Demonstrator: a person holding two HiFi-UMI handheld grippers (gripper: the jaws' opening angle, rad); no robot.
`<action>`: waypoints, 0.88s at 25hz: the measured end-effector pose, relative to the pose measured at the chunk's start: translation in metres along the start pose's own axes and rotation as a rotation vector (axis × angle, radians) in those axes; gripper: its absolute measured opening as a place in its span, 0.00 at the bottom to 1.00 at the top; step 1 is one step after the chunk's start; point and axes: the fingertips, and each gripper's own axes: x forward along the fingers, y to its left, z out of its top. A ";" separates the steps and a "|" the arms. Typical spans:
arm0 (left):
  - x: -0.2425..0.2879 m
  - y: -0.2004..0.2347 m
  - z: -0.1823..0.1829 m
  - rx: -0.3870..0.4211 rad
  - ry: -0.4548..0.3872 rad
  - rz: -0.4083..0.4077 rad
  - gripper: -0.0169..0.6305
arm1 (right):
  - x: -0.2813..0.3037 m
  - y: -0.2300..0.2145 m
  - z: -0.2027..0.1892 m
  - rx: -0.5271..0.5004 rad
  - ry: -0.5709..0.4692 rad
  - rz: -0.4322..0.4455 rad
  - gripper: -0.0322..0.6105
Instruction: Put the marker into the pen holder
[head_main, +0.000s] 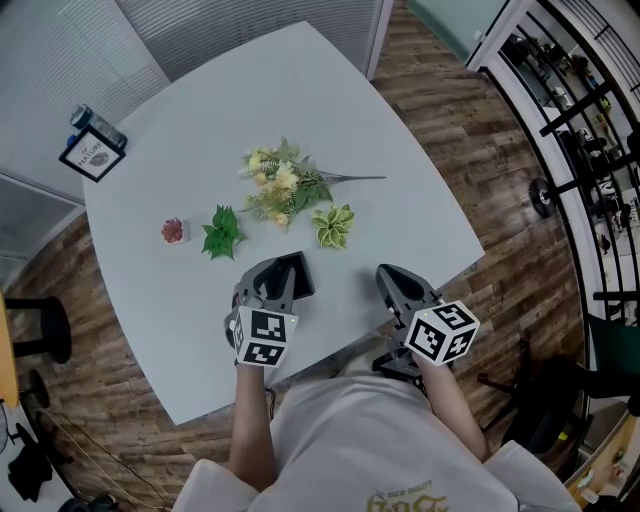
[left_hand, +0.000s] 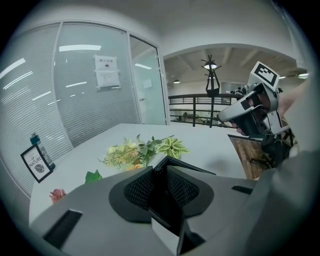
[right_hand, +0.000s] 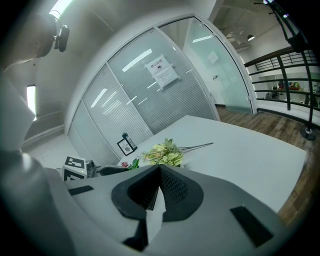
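No marker and no pen holder show in any view. My left gripper hovers over the white table near its front edge. Its jaws stand apart, a dark gap runs between them, and nothing is in it. My right gripper hangs to its right over the same edge, its jaws meeting at the tips and holding nothing. Each gripper shows in the other's view: the right one at the upper right, the left one at the left.
Beyond the grippers lie a bunch of artificial flowers, a striped leaf sprig, a green leaf and a small pink flower. A framed sign and a small bottle stand at the far left corner. Glass walls lie behind the table.
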 end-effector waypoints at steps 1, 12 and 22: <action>0.000 0.000 0.000 0.001 0.001 0.000 0.17 | 0.000 0.000 -0.001 0.002 0.001 0.000 0.08; 0.002 0.009 0.005 0.014 -0.016 0.042 0.17 | 0.001 -0.005 -0.001 0.010 0.003 0.002 0.08; 0.005 0.020 0.005 -0.007 -0.017 0.073 0.23 | 0.000 -0.009 0.000 0.020 -0.001 0.006 0.08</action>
